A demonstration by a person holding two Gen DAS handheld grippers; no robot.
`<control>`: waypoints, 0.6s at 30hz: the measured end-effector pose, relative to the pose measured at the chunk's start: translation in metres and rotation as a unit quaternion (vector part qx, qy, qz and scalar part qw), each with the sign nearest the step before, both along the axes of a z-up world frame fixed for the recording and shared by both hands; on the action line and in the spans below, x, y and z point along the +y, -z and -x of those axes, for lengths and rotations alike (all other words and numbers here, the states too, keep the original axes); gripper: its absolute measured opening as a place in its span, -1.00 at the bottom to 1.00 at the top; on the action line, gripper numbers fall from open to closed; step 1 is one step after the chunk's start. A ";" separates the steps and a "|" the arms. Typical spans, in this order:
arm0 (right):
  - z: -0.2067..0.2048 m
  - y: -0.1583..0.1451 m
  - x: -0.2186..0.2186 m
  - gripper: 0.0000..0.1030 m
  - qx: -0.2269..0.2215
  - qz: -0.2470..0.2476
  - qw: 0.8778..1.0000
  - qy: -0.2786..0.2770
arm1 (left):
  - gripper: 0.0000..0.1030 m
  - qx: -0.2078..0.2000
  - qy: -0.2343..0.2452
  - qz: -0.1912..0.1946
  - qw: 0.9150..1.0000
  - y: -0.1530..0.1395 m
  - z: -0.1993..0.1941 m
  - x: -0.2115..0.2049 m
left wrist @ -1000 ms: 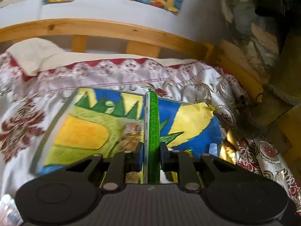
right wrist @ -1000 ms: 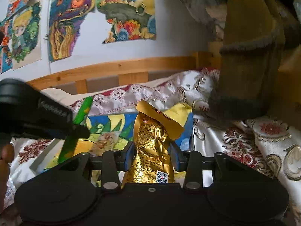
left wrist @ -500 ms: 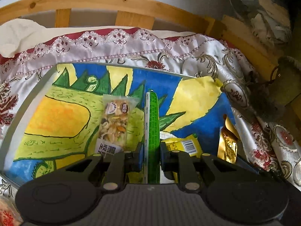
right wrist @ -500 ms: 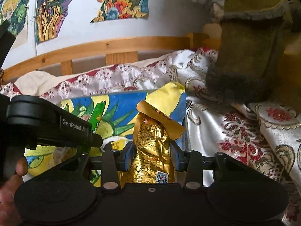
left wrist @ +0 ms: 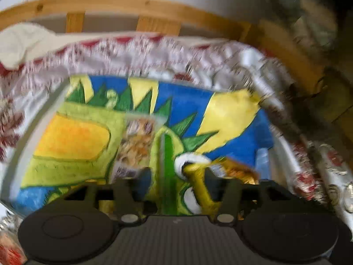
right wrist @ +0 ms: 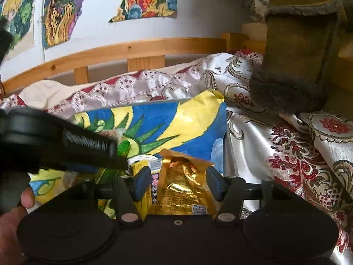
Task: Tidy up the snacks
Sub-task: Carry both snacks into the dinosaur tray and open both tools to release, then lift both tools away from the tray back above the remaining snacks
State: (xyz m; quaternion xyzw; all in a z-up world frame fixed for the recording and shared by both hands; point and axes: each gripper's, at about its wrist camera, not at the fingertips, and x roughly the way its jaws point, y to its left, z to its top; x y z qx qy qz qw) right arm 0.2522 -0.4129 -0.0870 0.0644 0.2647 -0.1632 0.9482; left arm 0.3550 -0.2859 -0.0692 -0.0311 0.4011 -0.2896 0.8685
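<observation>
Both your grippers are spreading now: the left gripper [left wrist: 177,176], which a moment ago pinched the green stick snack [left wrist: 168,167], and the right gripper [right wrist: 179,182] around the gold packet [right wrist: 183,187] release them onto the near-right painted board [right wrist: 198,121], so both drops look done.

- Left wrist: looks down along its fingers, close over the painted tray [left wrist: 72,141] on the bed.
- Right wrist: lower, flatter, facing the headboard [right wrist: 132,50]; shares that tray [right wrist: 194,119].
</observation>
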 end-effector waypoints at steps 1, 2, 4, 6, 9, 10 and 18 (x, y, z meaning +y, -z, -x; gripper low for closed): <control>0.003 -0.003 0.000 0.37 -0.007 -0.001 1.000 0.003 | 0.41 -0.013 -0.002 -0.002 1.000 -0.008 0.004 0.003; 0.007 -0.008 0.000 0.45 -0.016 -0.001 1.000 0.006 | 0.46 -0.024 -0.003 -0.002 1.000 -0.015 0.006 0.006; 0.016 -0.020 -0.001 0.52 -0.035 -0.004 0.999 0.011 | 0.57 -0.043 -0.011 0.000 0.999 -0.030 0.013 0.015; 0.027 -0.032 -0.002 0.60 -0.053 -0.011 0.998 0.014 | 0.63 -0.056 -0.027 0.003 0.998 -0.044 0.020 0.024; 0.046 -0.051 0.001 0.77 -0.078 -0.017 0.997 0.012 | 0.79 -0.081 -0.051 0.014 0.995 -0.066 0.037 0.041; 0.052 -0.057 0.002 0.86 -0.082 -0.019 0.996 0.012 | 0.91 -0.094 -0.061 0.017 0.994 -0.072 0.045 0.048; 0.114 -0.097 0.026 0.99 -0.118 -0.009 0.992 0.038 | 0.99 -0.188 -0.089 -0.033 0.978 -0.101 0.119 0.095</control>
